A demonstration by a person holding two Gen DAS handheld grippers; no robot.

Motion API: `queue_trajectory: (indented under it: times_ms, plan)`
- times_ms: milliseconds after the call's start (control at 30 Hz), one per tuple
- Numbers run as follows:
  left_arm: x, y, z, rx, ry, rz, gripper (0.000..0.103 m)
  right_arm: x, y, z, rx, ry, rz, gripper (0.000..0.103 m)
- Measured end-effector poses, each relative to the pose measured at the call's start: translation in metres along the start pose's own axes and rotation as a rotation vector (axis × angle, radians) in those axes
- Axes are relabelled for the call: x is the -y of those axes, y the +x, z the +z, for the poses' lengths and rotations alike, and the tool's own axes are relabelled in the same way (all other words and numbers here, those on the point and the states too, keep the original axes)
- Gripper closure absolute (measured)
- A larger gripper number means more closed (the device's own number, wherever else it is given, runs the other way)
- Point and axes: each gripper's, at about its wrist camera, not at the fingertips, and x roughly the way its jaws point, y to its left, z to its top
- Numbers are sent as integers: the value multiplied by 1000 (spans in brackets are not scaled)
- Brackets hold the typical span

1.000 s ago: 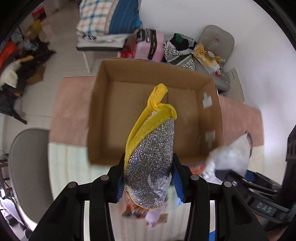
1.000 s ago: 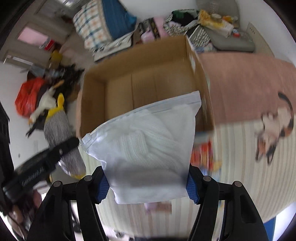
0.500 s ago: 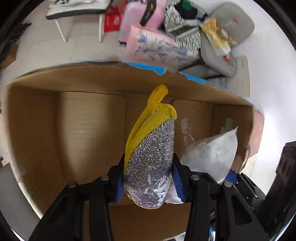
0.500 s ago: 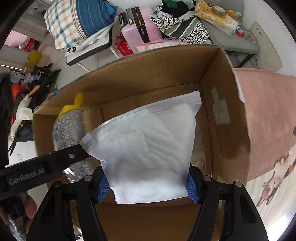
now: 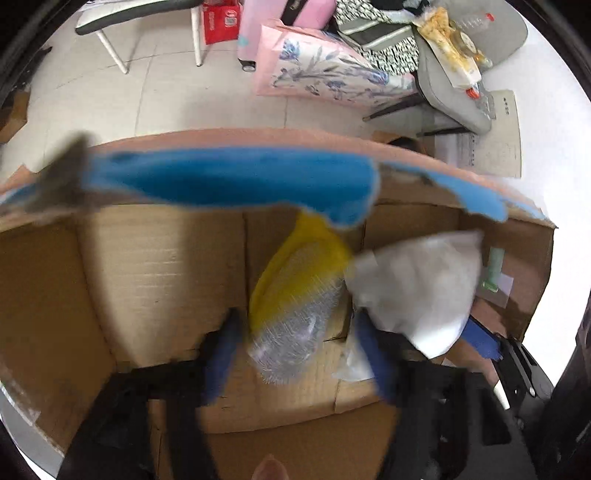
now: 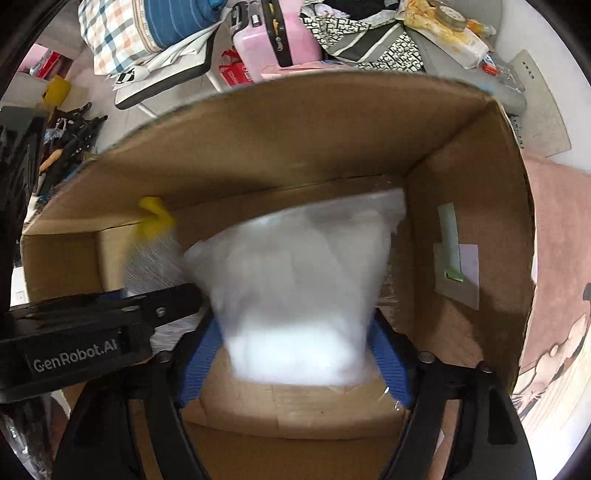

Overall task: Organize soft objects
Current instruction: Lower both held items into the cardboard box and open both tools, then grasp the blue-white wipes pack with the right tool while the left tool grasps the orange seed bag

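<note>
Both grippers are inside the cardboard box. My left gripper has its fingers spread apart, and the yellow and silver glitter soft item sits blurred between them, dropping free toward the box floor. My right gripper is also spread open, and the white soft item in a clear zip bag lies between the blue pads on the box floor. The bag also shows in the left wrist view, and the glitter item shows in the right wrist view.
The box's far wall stands close ahead, with a blue torn edge on its rim. Beyond it are a pink suitcase, a floral pink bag, a grey chair and piled bedding. A pink mat lies to the right.
Both grippers moved deeper into the box and opened. The glitter item and the white bag have come loose from the pads and are dropping, blurred.
</note>
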Motion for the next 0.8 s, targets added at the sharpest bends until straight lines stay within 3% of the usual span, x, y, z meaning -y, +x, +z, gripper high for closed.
queue_trajectory:
  times_ms: [67,200,267,367,500,633,800]
  plan:
    - [2,-8,-3,13,7,1,27,-4,-8,1,9,-20,-19,14]
    - [7,-37,-18,82,26,68,14,-11,-27,-4,6,-57,-39,13]
    - [7,-50,-28,120,28,106,13,-13,-36,-10,12,-80,-63,4]
    - [8,-69,-46,189,28,132,4,-20,-53,-25,32,-122,-91,0]
    - [8,-87,-81,271,47,170,3,-17,-83,-52,182,-105,-109,0]
    - [8,-104,-114,350,55,222,3,-21,-102,-77,160,-161,-100,0]
    - [7,-122,-171,472,60,277,3,-23,-138,-138,244,-275,-39,0]
